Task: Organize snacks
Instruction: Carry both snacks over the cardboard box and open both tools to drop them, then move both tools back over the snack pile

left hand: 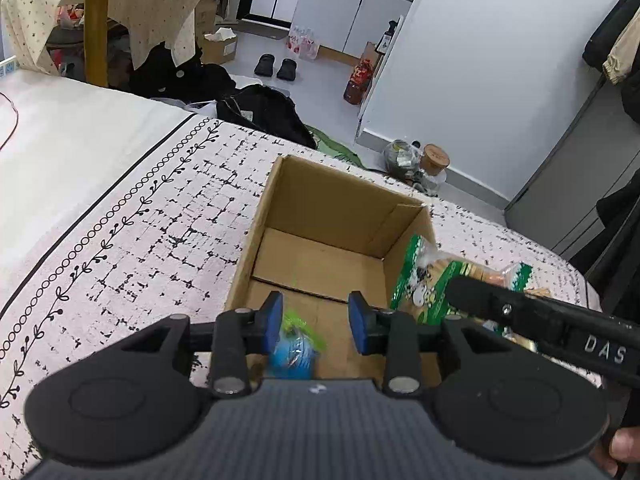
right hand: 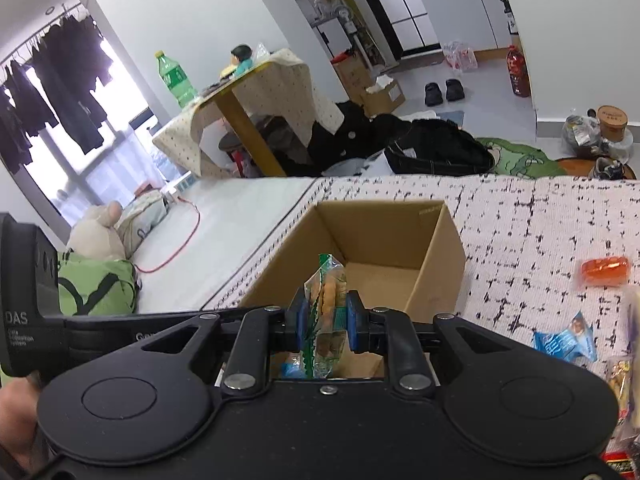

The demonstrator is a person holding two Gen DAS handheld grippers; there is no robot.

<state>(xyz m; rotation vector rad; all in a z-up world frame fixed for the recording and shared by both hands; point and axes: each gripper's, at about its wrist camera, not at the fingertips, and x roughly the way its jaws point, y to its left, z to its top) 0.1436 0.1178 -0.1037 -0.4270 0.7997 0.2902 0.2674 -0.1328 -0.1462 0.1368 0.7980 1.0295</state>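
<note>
Blue-padded fingers (left hand: pixel 273 320) of the left gripper (left hand: pixel 316 320) stand released, apart over the near end of the open cardboard box (left hand: pixel 320 200). A blurred blue snack packet (left hand: pixel 294 354) with a green top shows below and between them, close to the left pad; the pads do not press it, and whether it touches that pad cannot be told. At three o'clock from this gripper, the right gripper's black arm carries a green-and-clear biscuit packet (left hand: pixel 424 280) over the box's right wall.

From the right wrist, the right gripper (right hand: pixel 326 318) is clenched on that packet (right hand: pixel 326 312), held upright above the box (right hand: pixel 384 232). At three o'clock on the patterned bedspread (right hand: pixel 540 220) lie an orange packet (right hand: pixel 604 271) and a blue one (right hand: pixel 566 340).
</note>
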